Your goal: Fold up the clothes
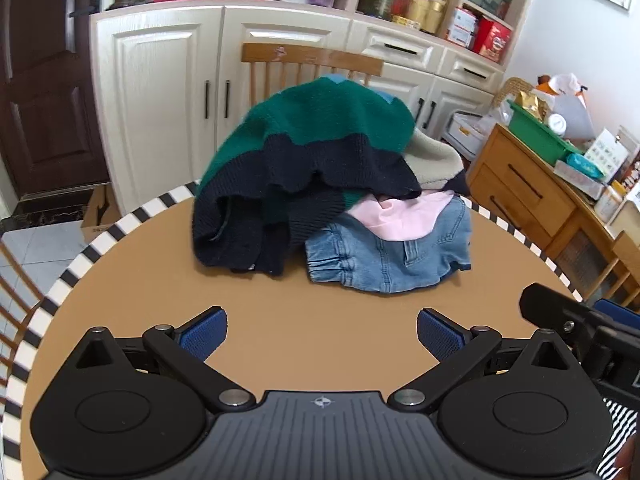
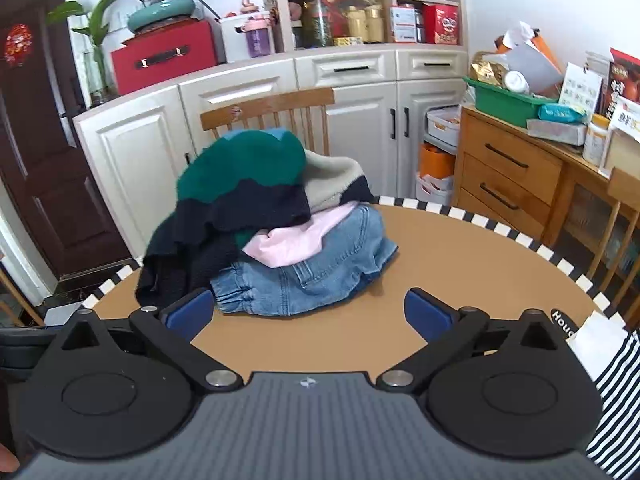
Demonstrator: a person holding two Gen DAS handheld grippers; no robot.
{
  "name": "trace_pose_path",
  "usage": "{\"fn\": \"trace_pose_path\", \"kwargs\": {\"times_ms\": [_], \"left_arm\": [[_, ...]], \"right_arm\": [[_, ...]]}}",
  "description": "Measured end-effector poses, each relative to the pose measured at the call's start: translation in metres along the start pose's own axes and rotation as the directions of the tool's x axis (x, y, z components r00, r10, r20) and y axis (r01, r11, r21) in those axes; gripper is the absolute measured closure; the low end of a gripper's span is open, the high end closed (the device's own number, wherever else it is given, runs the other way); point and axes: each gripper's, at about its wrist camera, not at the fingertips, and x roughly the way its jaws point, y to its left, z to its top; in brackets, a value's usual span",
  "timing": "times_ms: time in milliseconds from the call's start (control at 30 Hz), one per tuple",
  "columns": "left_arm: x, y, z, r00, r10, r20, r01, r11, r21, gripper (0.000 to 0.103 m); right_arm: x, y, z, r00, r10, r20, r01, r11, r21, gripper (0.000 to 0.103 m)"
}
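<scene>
Denim jeans (image 1: 388, 258) sat at the bottom of an unfolded heap on the far half of your round table (image 1: 280, 312), with a pink garment (image 1: 400, 216) lying crumpled on top of them. A green-and-navy knit sweater (image 1: 304, 152) was draped over the left side of the pile, and a cream knit piece (image 2: 332, 178) peeked out behind it toward the wooden chair (image 2: 268, 108). Your left gripper (image 1: 322, 336) hovered over the near, bare part of the table, jaws wide apart with nothing between them. Your right gripper (image 2: 309, 316) was the same, jaws wide and holding nothing, its left pad near the jeans cuff but whether it touched the cloth could not be told. Judging by the heap, nothing was folded yet: no garment lay flat, none was stacked neatly, and every piece was bunched up with the others. You still had the whole job ahead, likely starting by pulling one item clear onto the near side of the table, spreading it, then folding, and repeating for all the pieces in the pile.
</scene>
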Motion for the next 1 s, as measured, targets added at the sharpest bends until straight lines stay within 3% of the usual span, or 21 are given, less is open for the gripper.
{"fn": "trace_pose_path", "kwargs": {"times_ms": [233,400,1000], "left_arm": [[-0.018,0.004,-0.004,0.998,0.007,0.069,-0.006,1.0,-0.016,0.001],[-0.021,0.01,0.004,1.0,0.006,0.019,-0.006,1.0,-0.027,0.001],[-0.022,0.011,0.003,1.0,0.001,-0.001,-0.001,1.0,-0.031,0.001]], "right_arm": [[-0.009,0.014,0.002,1.0,0.014,0.022,-0.013,0.999,-0.045,0.001],[-0.011,0.017,0.002,1.0,0.023,0.012,-0.023,0.999,-0.045,0.001],[-0.011,0.011,0.006,1.0,0.011,-0.018,-0.012,1.0,-0.024,0.001]]}}
